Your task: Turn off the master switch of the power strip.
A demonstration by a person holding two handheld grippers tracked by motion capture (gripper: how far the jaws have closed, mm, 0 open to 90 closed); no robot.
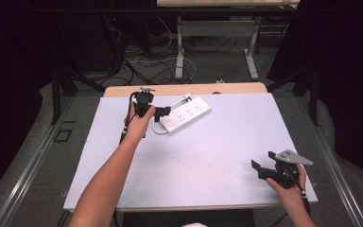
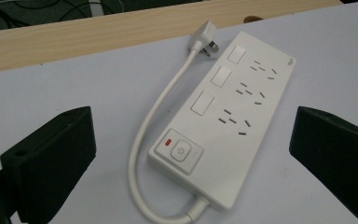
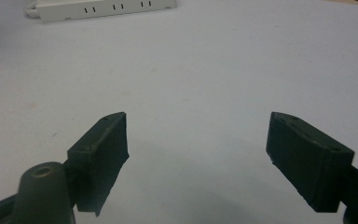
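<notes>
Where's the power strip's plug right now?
The plug lies on the white table at the far end of the power strip, near the wooden far edge, beyond the open left gripper.

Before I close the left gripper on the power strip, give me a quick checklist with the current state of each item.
1. Left gripper jaws open wide: ok.
2. Power strip lying flat on the white table, sockets up: ok.
3. Strip centred between the jaws: ok in the left gripper view.
4. Cord and plug unplugged, loose beside the strip: ok.
5. Right gripper open, well away from the strip: ok.
6. Pads touching the strip: not yet.
</notes>
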